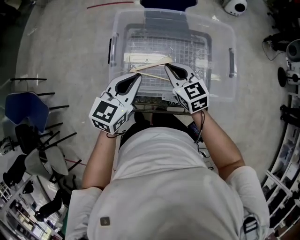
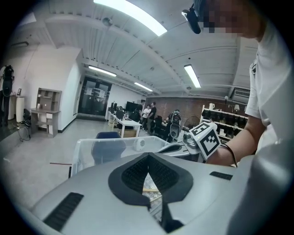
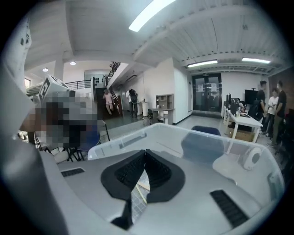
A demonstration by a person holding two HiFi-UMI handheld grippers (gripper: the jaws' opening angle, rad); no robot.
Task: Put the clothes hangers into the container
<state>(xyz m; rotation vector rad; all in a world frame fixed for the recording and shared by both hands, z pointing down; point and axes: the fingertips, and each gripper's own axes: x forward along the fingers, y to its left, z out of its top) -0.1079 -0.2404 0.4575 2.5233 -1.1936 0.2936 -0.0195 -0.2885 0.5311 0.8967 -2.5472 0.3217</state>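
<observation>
A clear plastic container (image 1: 220, 29) stands on the floor in front of me. In it lies a pale wooden clothes hanger (image 1: 151, 63) on the ribbed bottom. My left gripper (image 1: 139, 75) hovers over the container's near side, its tip by the hanger's left end, jaws shut. My right gripper (image 1: 166, 66) is beside it, tip close to the hanger's right part, jaws also shut. In the left gripper view the pads (image 2: 138, 172) meet at the tip and a strip of the hanger (image 2: 149, 190) shows below them. The right gripper view shows the same, with the hanger's wood (image 3: 141, 184) under the closed pads. I cannot tell whether either tip touches the hanger.
A blue chair (image 1: 26, 108) and several black chair frames (image 1: 51, 136) stand at the left. Shelving (image 1: 281, 178) runs along the right edge. A white round device (image 1: 234, 6) sits beyond the container. The container has dark side handles (image 1: 111, 50).
</observation>
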